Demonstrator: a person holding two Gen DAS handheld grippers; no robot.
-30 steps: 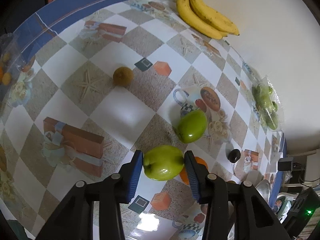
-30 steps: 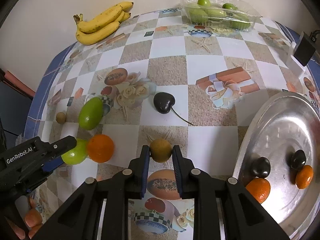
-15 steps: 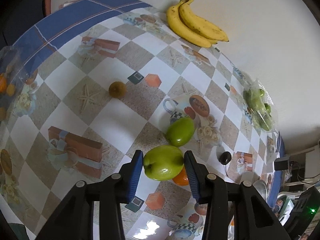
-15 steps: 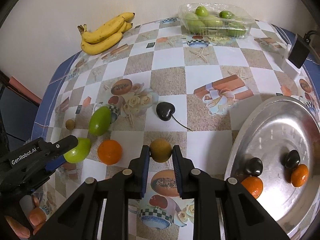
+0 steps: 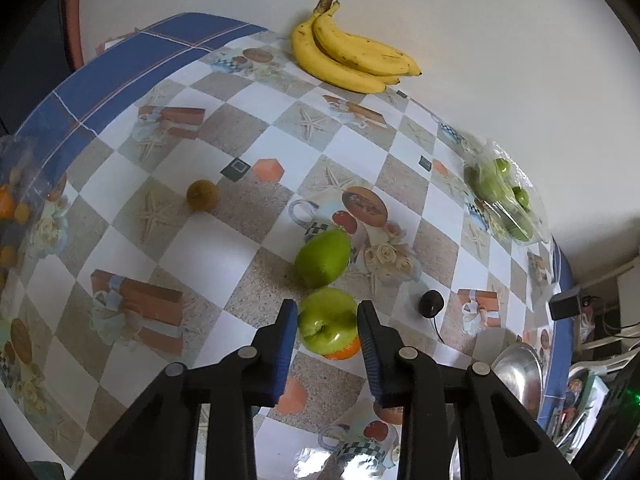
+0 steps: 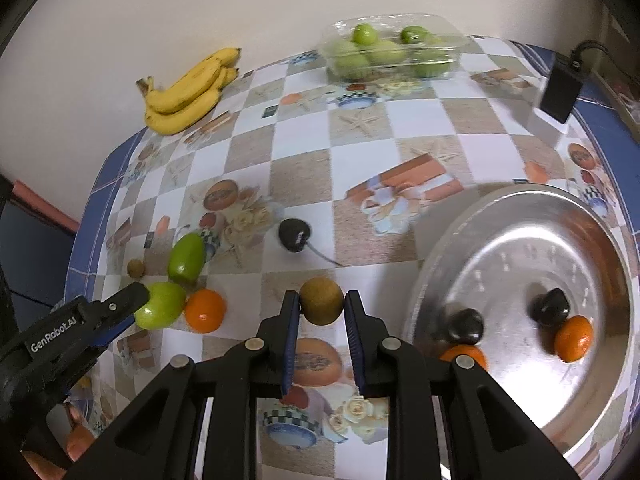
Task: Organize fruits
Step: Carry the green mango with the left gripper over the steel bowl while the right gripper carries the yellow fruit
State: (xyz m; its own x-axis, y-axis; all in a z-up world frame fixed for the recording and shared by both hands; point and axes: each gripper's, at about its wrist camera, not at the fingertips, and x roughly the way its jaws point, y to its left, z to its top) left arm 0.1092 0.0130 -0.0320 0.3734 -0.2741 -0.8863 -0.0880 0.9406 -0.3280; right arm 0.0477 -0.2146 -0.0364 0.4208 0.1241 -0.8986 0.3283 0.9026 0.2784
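Both fingers have lifted their fruit: left [image 5: 327, 322] just tightened on green apple [image 5: 328, 320], right [image 6: 321, 307] (fully clamped) holds brown fruit [image 6: 321, 301].

Table [image 6: 360, 168] under checkered printed cloth. On it: bananas [image 6: 188, 92], clear punnet of green fruit [image 6: 390, 54], silver tray [image 6: 520, 240], orange [image 6: 205, 311], dark cherry [image 6: 294, 235], my side.

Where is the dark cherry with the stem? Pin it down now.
In the right wrist view the cherry lies loose mid-table, between the oval green fruit and the metal tray.

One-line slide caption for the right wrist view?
Right gripper shut on a brown fruit beside the metal tray.
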